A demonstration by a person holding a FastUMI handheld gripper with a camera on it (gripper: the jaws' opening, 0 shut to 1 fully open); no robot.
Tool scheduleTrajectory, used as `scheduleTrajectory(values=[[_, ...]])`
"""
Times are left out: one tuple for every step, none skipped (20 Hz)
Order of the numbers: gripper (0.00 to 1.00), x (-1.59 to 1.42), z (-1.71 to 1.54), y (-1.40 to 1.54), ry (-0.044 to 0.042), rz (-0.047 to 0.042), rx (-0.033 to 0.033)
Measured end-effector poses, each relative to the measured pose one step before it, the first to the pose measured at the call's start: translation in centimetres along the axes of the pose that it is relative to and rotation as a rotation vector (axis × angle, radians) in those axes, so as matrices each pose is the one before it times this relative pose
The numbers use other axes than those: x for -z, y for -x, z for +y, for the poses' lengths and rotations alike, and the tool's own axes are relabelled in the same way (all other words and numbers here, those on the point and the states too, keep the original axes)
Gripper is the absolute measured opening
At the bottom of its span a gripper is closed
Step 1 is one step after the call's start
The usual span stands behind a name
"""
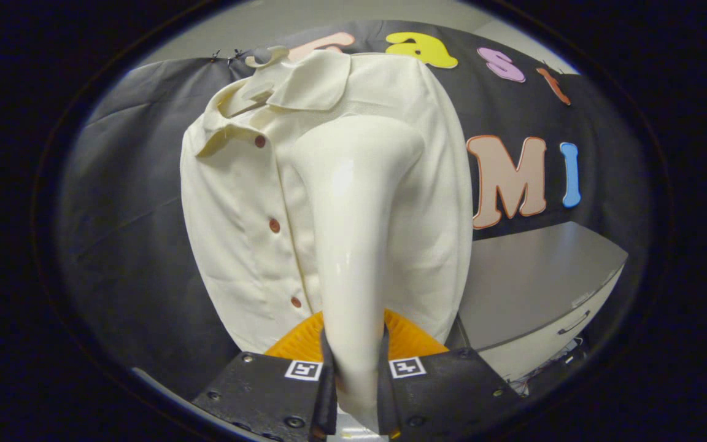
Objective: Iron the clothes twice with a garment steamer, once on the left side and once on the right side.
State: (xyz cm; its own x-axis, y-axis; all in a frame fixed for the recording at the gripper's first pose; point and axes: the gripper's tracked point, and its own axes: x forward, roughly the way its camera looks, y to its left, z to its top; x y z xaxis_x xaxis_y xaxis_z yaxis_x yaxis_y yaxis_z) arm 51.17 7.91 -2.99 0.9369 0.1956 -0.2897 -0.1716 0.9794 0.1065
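Observation:
A cream short-sleeved shirt (237,202) with brown buttons hangs on a pale hanger (261,92) against the black cloth wall. My gripper (353,368) is shut on the white garment steamer (356,233), both fingers pressing on its handle. The steamer rises straight ahead of the fingers, and its wide head lies against the shirt's right half, to the right of the button row and below the collar. An orange ribbed part (304,341) shows at the steamer's base just behind the fingers. The shirt behind the steamer is hidden.
A grey cabinet (531,288) with a drawer handle stands low to the right of the shirt. The black cloth wall (126,202) runs behind the shirt on both sides.

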Motion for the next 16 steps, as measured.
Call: scheduleTrajectory(values=[[0.26,0.691,-0.156,0.057,0.00939,0.00852,-0.00419],[0.26,0.806,-0.113,0.064,0.00584,0.00695,-0.00641],[0.26,1.052,-0.104,-0.049,0.00254,0.01253,-0.00539],[0.26,1.077,-0.078,-0.070,-0.00325,0.01586,-0.00660],[0.26,0.885,-0.039,-0.092,-0.00611,0.01849,-0.00464],[0.26,0.934,-0.028,-0.081,-0.01057,0.01868,-0.00376],[0.26,0.933,-0.123,-0.030,-0.00451,0.01483,-0.00305],[0.26,0.762,-0.274,0.001,0.00184,0.00613,-0.00067],[0.26,1.002,-0.287,-0.115,0.00555,0.02048,0.00035],[0.26,0.837,-0.173,-0.049,-0.00245,0.01333,-0.00116],[0.26,0.827,-0.120,-0.102,-0.00721,0.01530,-0.00149],[0.26,0.764,-0.171,-0.111,-0.00607,0.01182,-0.00186],[0.26,0.782,-0.161,-0.149,-0.00446,0.01553,-0.00124],[0.26,0.698,-0.179,-0.214,-0.00267,0.01367,0.00002],[0.26,0.993,-0.193,-0.159,-0.00661,0.02091,-0.00074],[0.26,0.753,-0.059,-0.104,-0.00923,0.01263,-0.00306]])
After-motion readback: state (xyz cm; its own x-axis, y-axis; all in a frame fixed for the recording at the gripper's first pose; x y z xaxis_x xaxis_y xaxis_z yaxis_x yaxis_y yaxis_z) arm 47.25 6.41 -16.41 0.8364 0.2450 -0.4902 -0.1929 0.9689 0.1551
